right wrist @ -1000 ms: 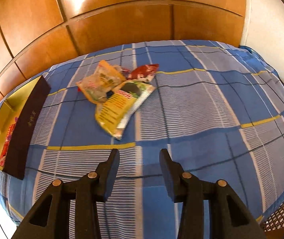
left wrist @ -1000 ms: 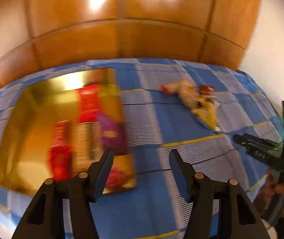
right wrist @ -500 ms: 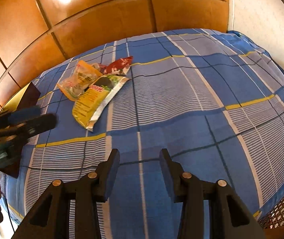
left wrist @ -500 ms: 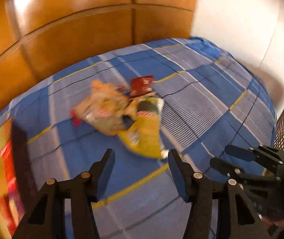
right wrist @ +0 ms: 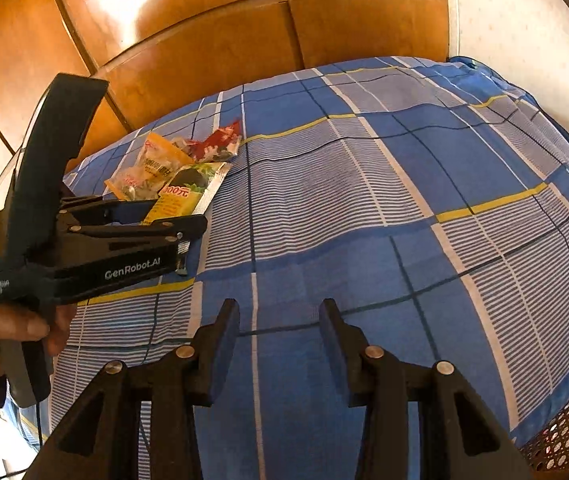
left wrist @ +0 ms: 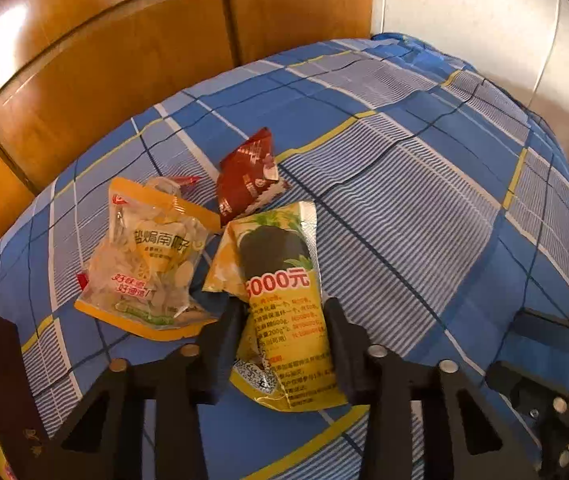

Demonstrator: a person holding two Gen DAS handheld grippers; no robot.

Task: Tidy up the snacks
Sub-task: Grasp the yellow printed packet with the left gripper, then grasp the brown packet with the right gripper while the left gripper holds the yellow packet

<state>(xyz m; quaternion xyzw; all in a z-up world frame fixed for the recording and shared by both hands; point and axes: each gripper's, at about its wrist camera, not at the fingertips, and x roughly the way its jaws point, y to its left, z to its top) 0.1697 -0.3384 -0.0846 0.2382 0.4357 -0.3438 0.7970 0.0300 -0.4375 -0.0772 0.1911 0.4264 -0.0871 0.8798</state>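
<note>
My left gripper [left wrist: 284, 332] is spread wide, its fingers either side of the yellow snack packet [left wrist: 284, 304] printed "5000元", though I can't tell if they touch it. Beside it on the blue checked bedspread [left wrist: 424, 216] lie a clear orange-edged seed bag [left wrist: 152, 264] and a dark red packet [left wrist: 248, 176]. Only the right wrist view shows "GenRobot.AI" on the left gripper's body; my right gripper [right wrist: 280, 340] hangs open, empty, well apart from the snacks.

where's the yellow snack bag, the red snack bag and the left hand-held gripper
yellow snack bag [left wrist: 284, 280], left wrist view, on its printed front
red snack bag [left wrist: 248, 178], left wrist view, on its middle
left hand-held gripper [left wrist: 284, 320], left wrist view, midway between its fingertips
</note>
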